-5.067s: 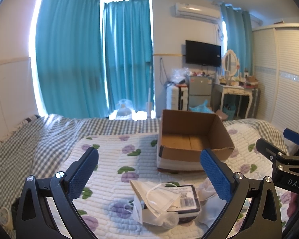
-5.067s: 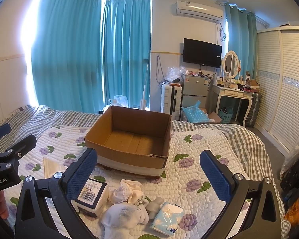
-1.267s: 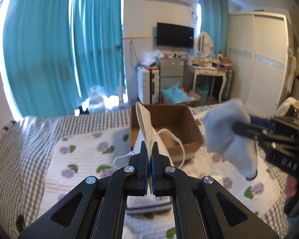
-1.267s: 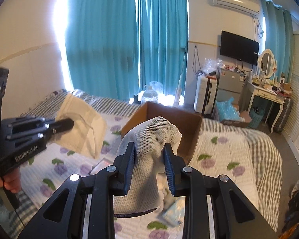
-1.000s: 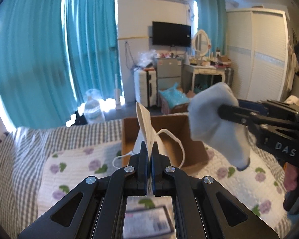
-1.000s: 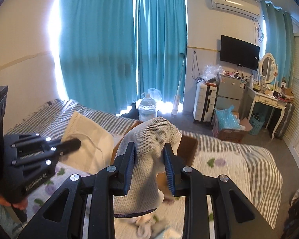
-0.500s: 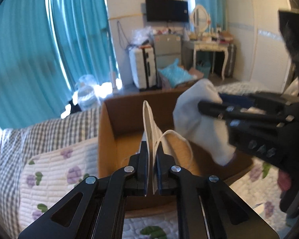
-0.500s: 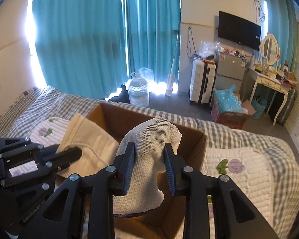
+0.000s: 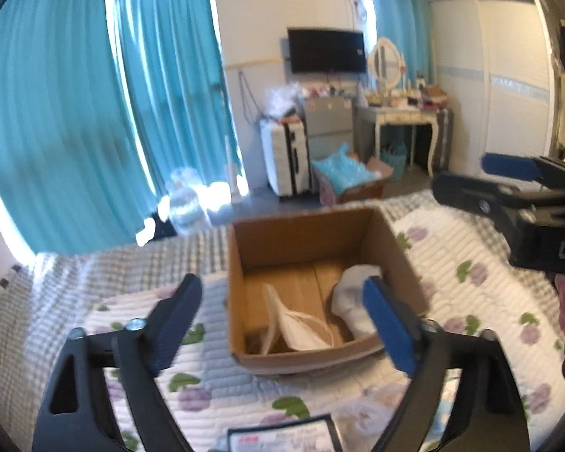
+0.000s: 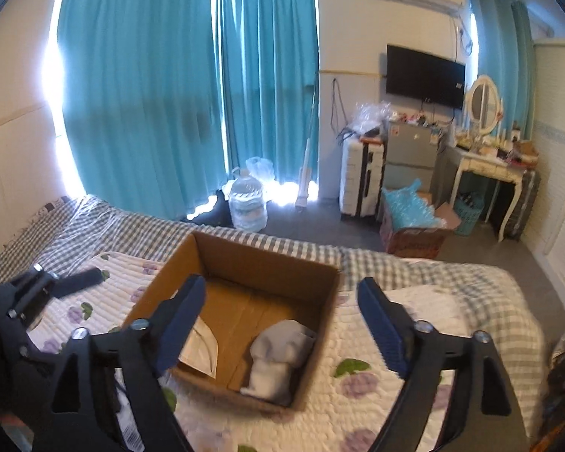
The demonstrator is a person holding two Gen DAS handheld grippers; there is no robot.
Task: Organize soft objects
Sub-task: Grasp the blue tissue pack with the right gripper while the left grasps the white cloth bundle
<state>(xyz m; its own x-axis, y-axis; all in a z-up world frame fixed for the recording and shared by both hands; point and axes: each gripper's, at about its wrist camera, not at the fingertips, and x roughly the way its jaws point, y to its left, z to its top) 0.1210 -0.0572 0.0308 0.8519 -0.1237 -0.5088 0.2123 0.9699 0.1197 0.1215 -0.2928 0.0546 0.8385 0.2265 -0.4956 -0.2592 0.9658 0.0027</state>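
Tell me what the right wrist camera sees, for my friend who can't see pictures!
An open cardboard box sits on a flowery quilt, with a rolled white sock and a face mask lying inside it. The right gripper hovers above with its fingers spread wide and empty. Behind are teal curtains.
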